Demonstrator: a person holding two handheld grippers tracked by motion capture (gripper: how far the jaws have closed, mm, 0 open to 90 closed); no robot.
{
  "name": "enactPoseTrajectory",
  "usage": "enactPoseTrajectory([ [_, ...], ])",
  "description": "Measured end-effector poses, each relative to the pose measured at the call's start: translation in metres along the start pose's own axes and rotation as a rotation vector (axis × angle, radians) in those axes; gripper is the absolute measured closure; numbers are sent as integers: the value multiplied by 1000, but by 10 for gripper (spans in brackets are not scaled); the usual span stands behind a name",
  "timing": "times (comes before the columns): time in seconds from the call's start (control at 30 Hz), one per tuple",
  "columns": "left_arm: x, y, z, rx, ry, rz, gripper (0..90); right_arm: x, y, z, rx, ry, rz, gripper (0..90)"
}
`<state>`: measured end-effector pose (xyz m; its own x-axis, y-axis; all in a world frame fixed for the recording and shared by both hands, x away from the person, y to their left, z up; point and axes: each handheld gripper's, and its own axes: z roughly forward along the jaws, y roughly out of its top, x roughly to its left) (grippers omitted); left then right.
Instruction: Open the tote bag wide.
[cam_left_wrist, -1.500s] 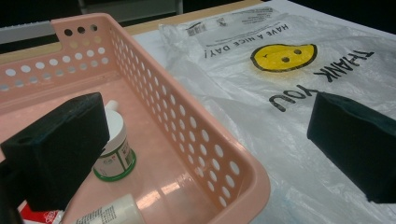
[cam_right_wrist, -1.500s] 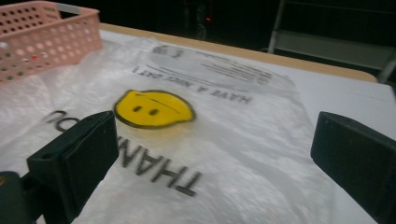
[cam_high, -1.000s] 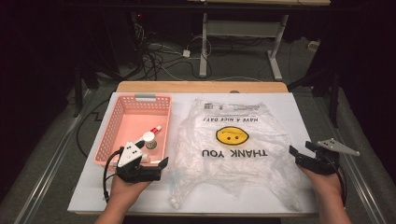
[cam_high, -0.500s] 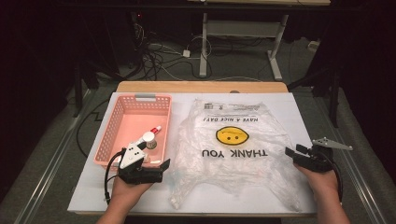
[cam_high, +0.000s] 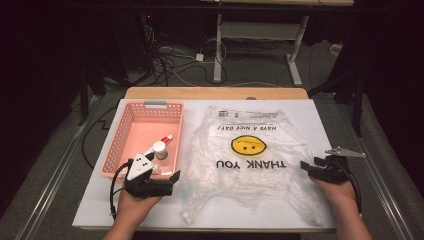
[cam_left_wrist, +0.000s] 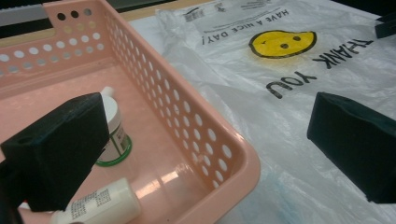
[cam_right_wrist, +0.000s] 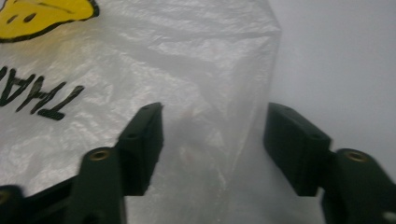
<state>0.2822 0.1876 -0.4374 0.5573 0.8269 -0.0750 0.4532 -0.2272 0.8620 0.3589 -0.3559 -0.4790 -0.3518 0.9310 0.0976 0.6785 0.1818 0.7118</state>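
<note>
A clear plastic bag (cam_high: 250, 150) printed with a yellow smiley and "THANK YOU" lies flat on the white table top. My right gripper (cam_high: 306, 171) is low at the bag's right edge. In the right gripper view its jaws (cam_right_wrist: 215, 126) straddle that edge (cam_right_wrist: 224, 84) with a gap on both sides; they have just been closing and the pads do not press the plastic. My left gripper (cam_high: 172, 182) stands wide open at the front right corner of the pink basket (cam_high: 116, 145), holding nothing. In the left gripper view its jaws (cam_left_wrist: 205, 144) stand either side of that corner (cam_left_wrist: 233, 158).
The basket holds a white-capped jar with a green band (cam_left_wrist: 114, 135), a white bottle lying on its side (cam_left_wrist: 102, 205) and a small red-capped tube (cam_high: 166, 139). Bare white table (cam_high: 330, 125) lies right of the bag. Table legs and cables stand on the dark floor behind.
My right gripper has sunk toward the table at the bag's right edge and its jaws look narrower. The left hand has stayed where it was.
</note>
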Motion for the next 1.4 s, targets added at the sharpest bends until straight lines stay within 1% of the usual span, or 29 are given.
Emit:
enactPoseTrajectory([
  [0.03,0,0,0,4,5,4,0,1,0,0,3,7,-9,503],
  [0.13,1,1,1,14,3,5,0,2,-1,-2,4,15,-11,646],
  [0.17,1,1,1,6,-3,6,0,2,-2,-2,5,17,-14,719],
  [0.23,1,1,1,2,-5,8,0,3,-3,-3,9,30,-29,824],
  [0.3,1,2,-1,-7,-25,3,0,5,-4,-3,17,55,-47,892],
  [0.37,1,3,0,-13,-48,-30,0,7,-5,-5,17,62,-65,900],
  [0.5,1,4,0,-22,-63,-41,0,11,-11,-12,17,51,-76,900],
  [0.57,1,3,0,-37,-71,-54,0,14,-17,-18,18,55,-74,900],
  [0.6,1,3,0,-37,-71,-54,0,14,-17,-18,18,55,-74,900],
  [0.63,1,2,0,-50,-79,-46,0,19,-24,-26,23,68,-83,900],
  [0.67,1,2,0,-50,-79,-46,0,19,-24,-26,23,68,-83,900],
  [0.7,0,1,0,-51,-74,-35,0,22,-32,-35,31,49,-112,900],
  [0.73,0,0,1,-47,-75,-38,0,22,-37,-40,27,61,-98,900],
  [0.77,0,0,1,-39,-87,-42,0,22,-37,-40,27,61,-98,900],
  [0.8,-2,0,3,-26,-93,-42,0,23,-48,-51,25,76,-93,900],
  [0.83,-2,0,3,-26,-93,-42,0,24,-51,-54,24,81,-96,900],
  [0.87,-4,1,4,-26,-95,-40,0,24,-54,-57,21,90,-97,887],
  [0.9,-5,1,4,-24,-89,-38,0,24,-58,-60,18,101,-93,844],
  [0.93,-6,2,4,-28,-87,-39,0,24,-58,-60,18,101,-93,844],
  [0.97,-8,3,4,-29,-92,-44,0,22,-62,-68,6,113,-80,745],
  [1.07,-9,4,4,-7,-92,-34,0,16,-62,-81,-58,102,-73,638],
  [1.17,-8,5,4,3,-99,-42,0,11,-51,-86,-130,92,-67,566],
  [1.2,-8,5,4,3,-99,-41,0,9,-45,-85,-136,87,-69,548],
  [1.23,-8,5,4,3,-99,-41,0,9,-45,-85,-136,87,-69,548],
  [1.27,-8,5,4,1,-93,-36,0,5,-31,-78,-148,80,-73,518],
  [1.3,-8,5,4,0,-88,-32,0,3,-26,-74,-153,74,-77,508],
  [1.33,-8,4,3,-1,-79,-27,0,3,-26,-74,-153,74,-77,508],
  [1.37,-7,4,3,4,-72,-24,0,-3,-9,-61,-154,43,-88,475],
  [1.4,-7,4,3,11,-71,-27,0,-7,-3,-55,-152,40,-79,456],
])
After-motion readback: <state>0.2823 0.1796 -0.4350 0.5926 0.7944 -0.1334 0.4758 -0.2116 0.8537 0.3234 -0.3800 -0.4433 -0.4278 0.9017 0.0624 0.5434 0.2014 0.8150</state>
